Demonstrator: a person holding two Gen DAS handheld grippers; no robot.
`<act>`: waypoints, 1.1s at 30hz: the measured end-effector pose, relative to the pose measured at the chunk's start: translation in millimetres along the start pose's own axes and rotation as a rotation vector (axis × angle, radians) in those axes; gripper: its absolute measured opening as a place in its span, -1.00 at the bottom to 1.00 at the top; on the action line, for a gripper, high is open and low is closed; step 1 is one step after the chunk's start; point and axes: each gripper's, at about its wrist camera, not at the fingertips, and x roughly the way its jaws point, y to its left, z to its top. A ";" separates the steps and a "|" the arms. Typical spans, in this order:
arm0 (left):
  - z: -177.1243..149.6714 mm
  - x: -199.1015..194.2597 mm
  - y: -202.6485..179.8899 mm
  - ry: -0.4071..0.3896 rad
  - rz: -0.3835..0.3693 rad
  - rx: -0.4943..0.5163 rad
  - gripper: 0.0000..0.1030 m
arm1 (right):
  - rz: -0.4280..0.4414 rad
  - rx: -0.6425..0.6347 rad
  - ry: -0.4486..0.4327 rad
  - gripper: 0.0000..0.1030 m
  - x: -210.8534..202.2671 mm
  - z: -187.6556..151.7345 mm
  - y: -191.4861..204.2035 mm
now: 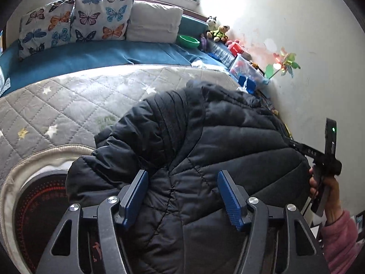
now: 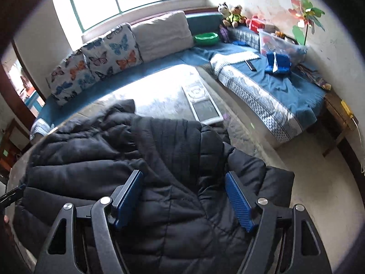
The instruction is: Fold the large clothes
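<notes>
- My left gripper point(image 1: 182, 196) has its blue-padded fingers point(image 1: 136, 194) spread apart, and the black puffer jacket point(image 1: 194, 148) fills the gap between them; nothing is pinched.
- My right gripper point(image 2: 184, 198) is spread wide as well, its blue pads point(image 2: 238, 202) to either side of the same jacket point(image 2: 146, 159), with the fabric bunched beneath and between them.
- The jacket lies in a heap on a table covered with a grey quilted cloth point(image 1: 68, 105) sprinkled with white and yellow stars; part of the jacket hangs over the near edge toward me.
- From my left wrist view, my right hand point(image 1: 328, 189), in a pink sleeve point(image 1: 340, 239), grips the other tool's handle at the jacket's right edge, just beside the wall.
- Below the cloth's hem, on the left of that view, sits a dark round surface with red dotted rings point(image 1: 38, 207).
- From my right wrist view, a white remote-like panel point(image 2: 203, 105) lies on the table beyond the jacket, apart from it.
- Behind the table runs a blue-covered bench point(image 2: 285, 86) with butterfly cushions point(image 2: 109, 54), a plain white cushion point(image 2: 162, 32), and a green bowl point(image 2: 206, 38).
- In the corner sit stuffed toys point(image 2: 230, 13), a clear plastic box point(image 2: 280, 43) and a paper pinwheel point(image 2: 305, 11) against the wall.
</notes>
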 end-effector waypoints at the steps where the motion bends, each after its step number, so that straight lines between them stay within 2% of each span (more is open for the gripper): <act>1: -1.0 5.7 -1.0 -0.003 0.007 0.007 0.31 | 0.004 0.008 -0.001 0.57 0.4 -0.8 -1.4; 6: -5.1 12.9 -12.6 -0.020 0.063 0.052 0.31 | -0.011 -0.005 -0.030 0.57 -13.4 -1.2 3.2; 11: -14.4 -4.6 -36.9 -0.059 0.152 0.136 0.32 | -0.043 -0.024 -0.090 0.57 -47.5 -9.1 16.8; 12: -17.4 -9.1 -39.9 -0.066 0.156 0.142 0.37 | -0.033 -0.031 -0.102 0.57 -57.0 -12.3 20.0; 14: -26.3 -23.9 -47.6 -0.078 0.181 0.142 0.55 | -0.028 -0.046 -0.123 0.57 -70.9 -17.7 25.2; 16: -33.9 -36.7 -52.9 -0.098 0.204 0.144 0.58 | -0.033 -0.057 -0.135 0.57 -84.5 -25.1 31.2; 24: -81.3 -110.9 -59.7 -0.149 0.244 0.126 0.76 | 0.050 -0.074 -0.187 0.57 -132.4 -72.3 52.7; 33: -144.0 -185.1 -71.1 -0.224 0.312 0.168 0.85 | -0.003 -0.130 -0.205 0.57 -156.9 -127.0 88.4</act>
